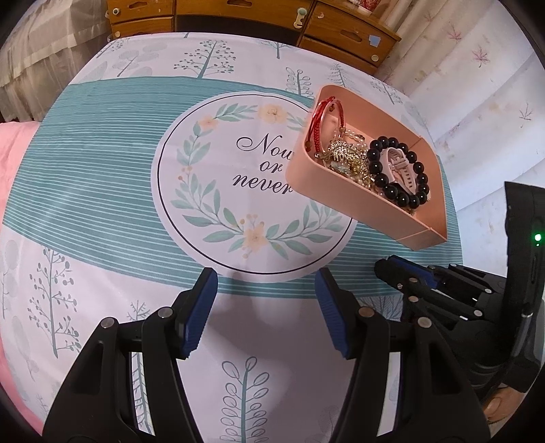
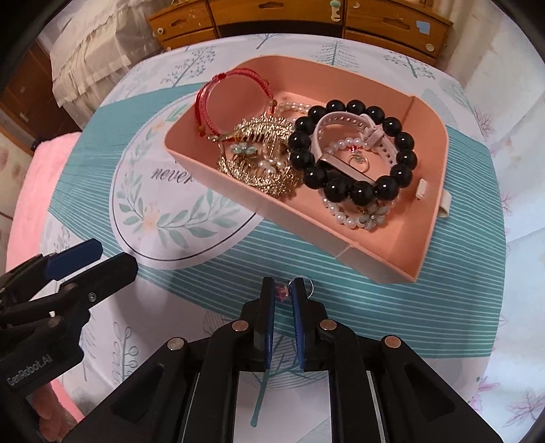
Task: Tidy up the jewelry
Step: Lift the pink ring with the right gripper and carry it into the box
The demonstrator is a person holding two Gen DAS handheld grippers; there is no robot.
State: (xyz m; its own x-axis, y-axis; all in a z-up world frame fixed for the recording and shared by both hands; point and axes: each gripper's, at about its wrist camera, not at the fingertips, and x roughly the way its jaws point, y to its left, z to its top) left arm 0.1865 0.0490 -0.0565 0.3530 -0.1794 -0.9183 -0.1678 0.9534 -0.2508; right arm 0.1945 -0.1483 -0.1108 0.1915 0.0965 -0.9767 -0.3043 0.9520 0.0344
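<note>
Tablecloth (image 1: pixel 102 177) printed with trees; wooden dresser (image 1: pixel 238 17) behind.

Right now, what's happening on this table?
A person with a gripper in each hand is sorting jewelry into a pink tray on a printed tablecloth. The tray already holds a black bead bracelet, a red cord bracelet, gold pieces and pearl strands. The right gripper is shut on a small ring-and-charm piece just short of the tray. The left gripper is open and empty beside it.
</note>
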